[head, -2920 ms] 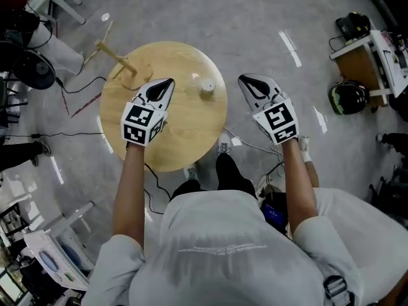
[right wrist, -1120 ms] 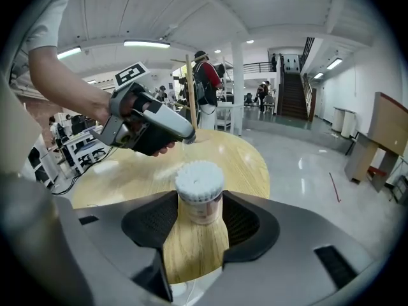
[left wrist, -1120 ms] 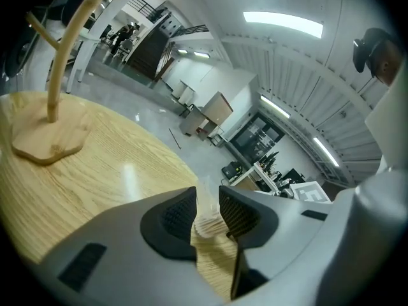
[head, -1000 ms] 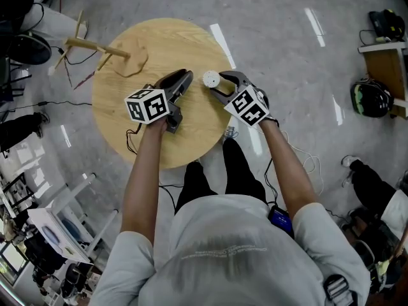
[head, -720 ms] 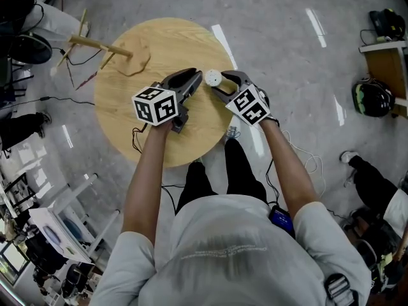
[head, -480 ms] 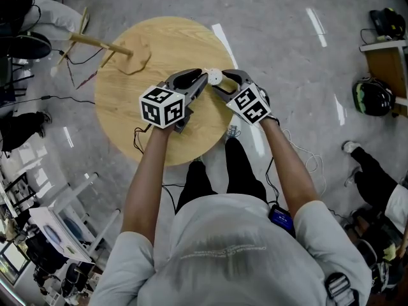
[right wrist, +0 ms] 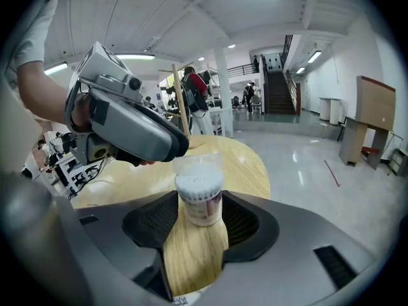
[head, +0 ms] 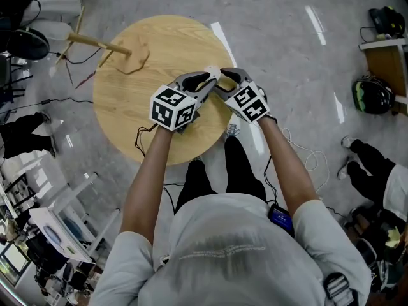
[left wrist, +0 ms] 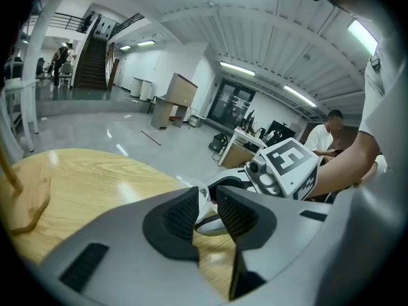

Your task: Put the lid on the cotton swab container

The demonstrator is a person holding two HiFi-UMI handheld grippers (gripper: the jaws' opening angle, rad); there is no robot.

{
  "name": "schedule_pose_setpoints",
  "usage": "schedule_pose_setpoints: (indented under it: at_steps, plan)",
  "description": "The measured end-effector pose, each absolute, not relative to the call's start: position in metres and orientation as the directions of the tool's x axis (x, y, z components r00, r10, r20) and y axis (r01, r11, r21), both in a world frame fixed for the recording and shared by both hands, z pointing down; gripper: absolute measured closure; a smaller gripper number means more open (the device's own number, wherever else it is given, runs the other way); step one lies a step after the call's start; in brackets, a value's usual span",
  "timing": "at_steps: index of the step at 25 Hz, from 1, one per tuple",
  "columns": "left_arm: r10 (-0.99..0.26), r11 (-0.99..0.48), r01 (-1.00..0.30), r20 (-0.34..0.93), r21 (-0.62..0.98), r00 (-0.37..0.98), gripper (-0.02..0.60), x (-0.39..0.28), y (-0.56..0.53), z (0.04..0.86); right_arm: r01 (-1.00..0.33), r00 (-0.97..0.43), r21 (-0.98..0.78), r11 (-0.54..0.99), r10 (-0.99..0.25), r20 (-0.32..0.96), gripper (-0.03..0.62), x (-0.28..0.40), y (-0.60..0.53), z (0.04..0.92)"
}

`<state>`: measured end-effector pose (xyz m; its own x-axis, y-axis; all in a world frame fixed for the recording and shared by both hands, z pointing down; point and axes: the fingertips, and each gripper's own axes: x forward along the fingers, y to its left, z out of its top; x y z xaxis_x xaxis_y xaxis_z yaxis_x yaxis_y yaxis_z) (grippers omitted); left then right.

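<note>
The cotton swab container (right wrist: 199, 203) is a small round tub packed with white swabs. It stands upright between the pads of my right gripper (right wrist: 199, 217), which is shut on its sides. A clear lid (right wrist: 199, 163) sits over the tub's top. The tip of my left gripper (right wrist: 171, 146) reaches it from the left. In the left gripper view a pale clear edge of the lid (left wrist: 203, 200) shows between the pads of my left gripper (left wrist: 205, 206), which grip it. In the head view both grippers meet at the container (head: 213, 74) over the right side of the round wooden table (head: 140, 94).
A wooden stick stand (head: 99, 43) and a flat wooden piece (head: 136, 60) are at the table's far left. Cables lie on the floor around the table. A helmet (head: 371, 97) and a desk (head: 386, 50) are off to the right.
My left gripper has swung right across the table until its tip meets the container held in the right gripper. The right gripper has hardly moved.
</note>
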<state>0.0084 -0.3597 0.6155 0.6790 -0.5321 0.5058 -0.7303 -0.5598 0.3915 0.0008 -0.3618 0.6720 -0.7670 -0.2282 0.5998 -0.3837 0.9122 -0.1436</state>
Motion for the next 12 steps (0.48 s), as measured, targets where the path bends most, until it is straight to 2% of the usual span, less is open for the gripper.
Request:
schedule_pose_setpoints:
  at_steps: [12]
  plan:
    - [-0.501,-0.568,-0.73,0.544,0.379,0.673,0.495,0.018,-0.357,0.631,-0.387,-0.772,-0.153,0.909,-0.228,0.593,0.352,0.002,-0.361,0.675]
